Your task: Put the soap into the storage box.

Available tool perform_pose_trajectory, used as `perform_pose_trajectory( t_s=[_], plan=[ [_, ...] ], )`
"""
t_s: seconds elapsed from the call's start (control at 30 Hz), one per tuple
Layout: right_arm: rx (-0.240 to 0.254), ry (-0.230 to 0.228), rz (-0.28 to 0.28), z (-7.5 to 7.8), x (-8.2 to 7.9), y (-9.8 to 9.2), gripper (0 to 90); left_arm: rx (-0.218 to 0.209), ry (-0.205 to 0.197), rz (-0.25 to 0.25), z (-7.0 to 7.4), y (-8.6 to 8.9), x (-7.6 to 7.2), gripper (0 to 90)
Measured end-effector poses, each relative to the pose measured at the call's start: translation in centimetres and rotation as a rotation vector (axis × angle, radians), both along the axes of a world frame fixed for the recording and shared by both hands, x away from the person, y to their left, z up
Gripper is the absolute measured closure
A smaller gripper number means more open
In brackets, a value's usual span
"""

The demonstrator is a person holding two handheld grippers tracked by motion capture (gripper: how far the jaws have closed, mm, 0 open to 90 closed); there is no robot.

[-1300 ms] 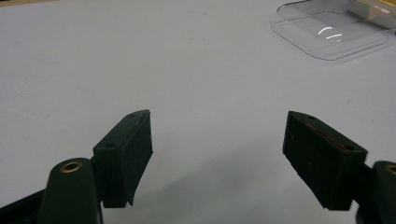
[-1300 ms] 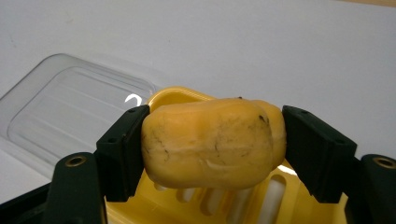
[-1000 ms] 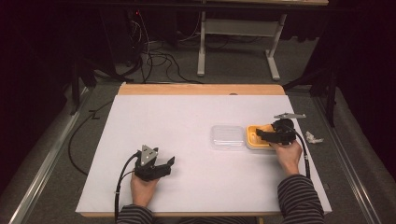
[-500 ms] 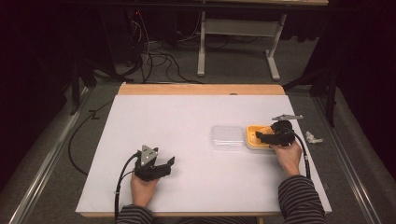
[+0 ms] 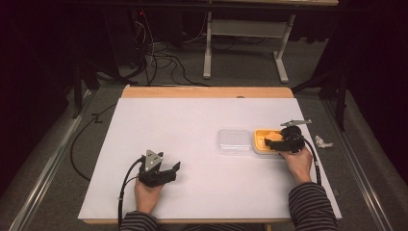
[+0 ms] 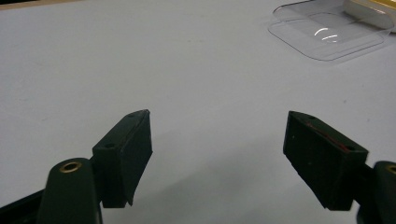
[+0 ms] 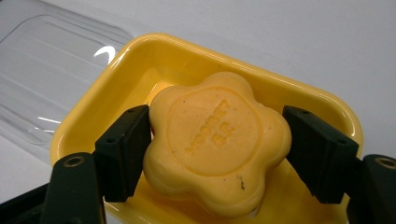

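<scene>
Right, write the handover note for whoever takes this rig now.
Left gripper: open, empty, over the white table.
Right gripper: closed on the flower-shaped soap, pads against both its sides.
The soap sits inside the yellow dish; the clear lid lies flat on the table beside the dish.
Done: soap in dish.
Left, probably: release soap, fit lid.

- You are working at a white table (image 5: 192, 125) with a wooden far edge.
- Grey carpet (image 5: 240, 67) is lying beyond it.
- Black cables (image 5: 159, 57) are trailing past a white desk frame (image 5: 240, 33); darkness is surrounding everything.
</scene>
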State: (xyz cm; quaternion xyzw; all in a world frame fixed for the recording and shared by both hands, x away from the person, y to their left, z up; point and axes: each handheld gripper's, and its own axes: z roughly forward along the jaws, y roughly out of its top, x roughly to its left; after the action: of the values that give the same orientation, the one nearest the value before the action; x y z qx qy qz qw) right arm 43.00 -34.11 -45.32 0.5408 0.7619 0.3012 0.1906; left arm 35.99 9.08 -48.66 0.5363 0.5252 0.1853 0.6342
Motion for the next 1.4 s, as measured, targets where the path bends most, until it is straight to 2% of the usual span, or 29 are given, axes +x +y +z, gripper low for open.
perform_pose_trajectory(
  t_s=[0.17,0.3,0.5,0.87,1.13,1.23,1.4],
  plan=[
    [0.007,-0.006,-0.011,0.0,-0.1,0.0,26.3,0.000,0.000,-0.002,0.0,0.0,0.0,24.5],
    [0.003,-0.034,-0.021,0.5,-0.4,0.1,20.4,-0.003,-0.001,0.001,0.0,0.0,0.0,24.4],
    [0.024,-0.073,-0.030,1.3,-0.9,-0.1,17.3,0.001,0.001,-0.002,0.0,0.0,0.0,24.5],
    [0.052,-0.146,-0.040,2.3,-2.4,-0.6,18.5,0.003,0.002,-0.001,0.0,0.0,0.0,24.5],
    [0.051,-0.181,-0.029,3.1,-3.2,-0.4,20.9,-0.002,0.005,0.001,0.0,0.0,0.1,24.5],
    [0.017,-0.188,-0.043,3.3,-3.5,-0.2,21.4,-0.002,0.005,0.000,0.0,0.0,0.1,24.5],
    [0.000,-0.194,-0.051,3.8,-3.9,-0.2,21.5,-0.001,0.004,0.002,0.0,0.0,0.1,24.5]
  ],
)
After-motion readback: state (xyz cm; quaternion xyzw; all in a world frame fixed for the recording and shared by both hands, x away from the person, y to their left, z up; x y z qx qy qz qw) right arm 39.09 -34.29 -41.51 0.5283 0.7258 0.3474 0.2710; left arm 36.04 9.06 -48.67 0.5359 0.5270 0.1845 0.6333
